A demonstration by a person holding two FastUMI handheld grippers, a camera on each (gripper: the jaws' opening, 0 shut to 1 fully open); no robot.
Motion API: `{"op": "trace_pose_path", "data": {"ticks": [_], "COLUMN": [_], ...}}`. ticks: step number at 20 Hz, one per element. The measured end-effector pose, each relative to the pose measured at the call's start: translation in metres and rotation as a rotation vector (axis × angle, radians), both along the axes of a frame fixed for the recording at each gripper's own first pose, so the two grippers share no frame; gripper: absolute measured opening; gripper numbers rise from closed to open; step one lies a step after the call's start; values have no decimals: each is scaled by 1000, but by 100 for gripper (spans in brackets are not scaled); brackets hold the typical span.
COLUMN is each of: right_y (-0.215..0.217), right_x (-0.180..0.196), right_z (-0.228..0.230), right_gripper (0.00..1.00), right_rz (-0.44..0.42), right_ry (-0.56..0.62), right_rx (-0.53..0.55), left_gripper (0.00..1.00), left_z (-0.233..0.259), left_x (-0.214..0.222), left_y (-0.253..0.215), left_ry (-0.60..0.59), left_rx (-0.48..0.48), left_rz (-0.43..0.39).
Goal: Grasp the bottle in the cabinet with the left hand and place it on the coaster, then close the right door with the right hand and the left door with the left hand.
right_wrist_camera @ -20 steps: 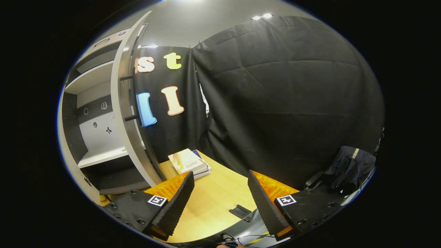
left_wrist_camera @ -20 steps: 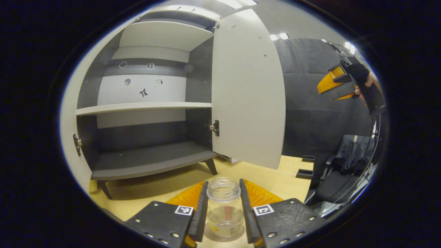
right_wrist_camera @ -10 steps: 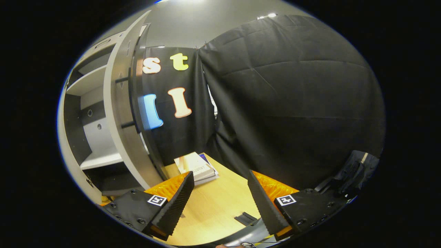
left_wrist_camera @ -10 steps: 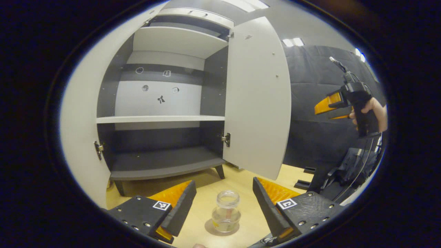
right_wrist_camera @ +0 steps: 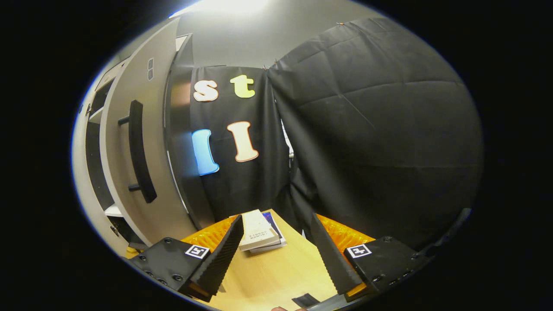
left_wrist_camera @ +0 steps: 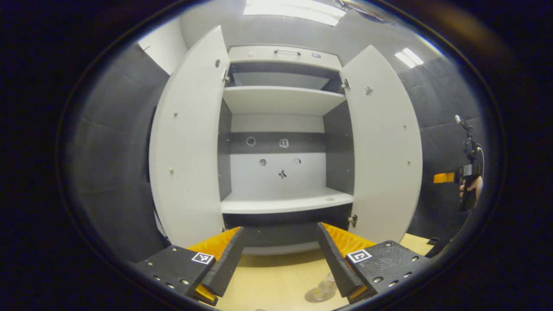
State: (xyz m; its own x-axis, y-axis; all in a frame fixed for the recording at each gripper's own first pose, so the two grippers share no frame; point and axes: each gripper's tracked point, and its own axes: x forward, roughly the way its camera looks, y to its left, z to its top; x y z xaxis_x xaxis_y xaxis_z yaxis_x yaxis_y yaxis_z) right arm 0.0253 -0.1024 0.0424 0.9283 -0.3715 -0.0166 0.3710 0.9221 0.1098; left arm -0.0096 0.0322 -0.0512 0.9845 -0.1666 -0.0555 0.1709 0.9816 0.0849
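Observation:
The clear glass bottle (left_wrist_camera: 325,288) stands on a round coaster (left_wrist_camera: 314,296) on the wooden table, low in the left gripper view, partly hidden behind my left gripper's right finger. My left gripper (left_wrist_camera: 281,227) is open, above and behind the bottle, and faces the cabinet (left_wrist_camera: 281,103). Both doors are open: the left door (left_wrist_camera: 185,142) and the right door (left_wrist_camera: 384,147). My right gripper (left_wrist_camera: 440,177) shows far right, held by a hand. In the right gripper view, my right gripper (right_wrist_camera: 276,217) is open. To its left is the right door's outer face (right_wrist_camera: 116,142) with a black handle (right_wrist_camera: 138,151).
A stack of books (right_wrist_camera: 259,231) lies on the wooden table (right_wrist_camera: 276,272) beyond my right gripper's fingers, beside the cabinet. A small black flat piece (right_wrist_camera: 304,299) lies at the table's near edge. The cabinet shelves (left_wrist_camera: 285,203) hold nothing.
My left gripper opened off the bottle, drew back and tilted up toward the cabinet. My right gripper swung round to the outer side of the right door, so the handle now shows.

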Motion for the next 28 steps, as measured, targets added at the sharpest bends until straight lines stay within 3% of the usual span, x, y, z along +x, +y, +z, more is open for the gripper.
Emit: {"op": "trace_pose_path", "data": {"ticks": [2,3,8,13,14,15,17,18,21,28], "right_y": [-4,-3,6,24,29,34,44,52,66,84], "right_x": [17,23,52,62,62,62,62,62,64,69], "right_z": [19,27,67,96,99,101,104,107,113,112], "right_gripper": [99,99,99,99,99,96,99,96,99,96], "right_rz": [54,88,258,337,350,356,362,375,388,365], "right_ry": [-21,-27,-30,-85,-88,-79,-56,-53,-53,-20], "right_rx": [-29,-44,-100,-104,-98,-96,-84,-71,-69,-43], "left_gripper": [100,95,100,95,100,95,100,95,95,100], "left_z": [20,29,43,58,63,68,80,87,93,76], "left_x": [1,1,1,4,4,2,2,0,-3,-6], "left_y": [3,2,2,8,14,23,37,46,69,72], "left_ry": [-17,-27,7,42,41,47,32,14,-1,55], "left_rx": [-27,-31,84,-106,-126,-154,-206,-212,-167,-73], "left_rz": [65,83,154,243,268,290,303,312,327,247]}}
